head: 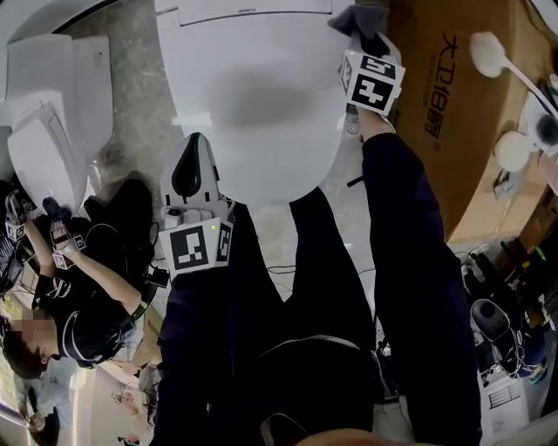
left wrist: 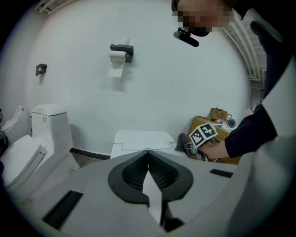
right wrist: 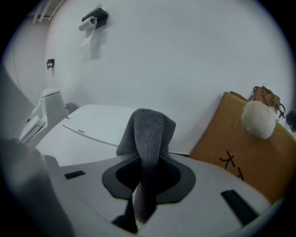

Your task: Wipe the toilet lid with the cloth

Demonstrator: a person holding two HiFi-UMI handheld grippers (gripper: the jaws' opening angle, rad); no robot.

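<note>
The white toilet lid (head: 253, 96) lies closed below me, in the upper middle of the head view. My right gripper (head: 366, 48) is at the lid's far right edge, shut on a grey cloth (head: 359, 19). In the right gripper view the cloth (right wrist: 149, 132) stands up out of the jaws and folds over, with the lid (right wrist: 88, 132) beyond it to the left. My left gripper (head: 192, 152) hovers by the lid's near left edge, shut with nothing in it. The left gripper (left wrist: 148, 155) faces the lid (left wrist: 143, 139) and the right gripper's marker cube (left wrist: 203, 134).
A second white toilet (head: 52, 113) stands to the left, with a crouching person (head: 78, 296) beside it. A brown cardboard box (head: 462, 104) with white brush heads (head: 488, 52) over it stands right of the lid. A toilet paper holder (left wrist: 121, 52) hangs on the wall.
</note>
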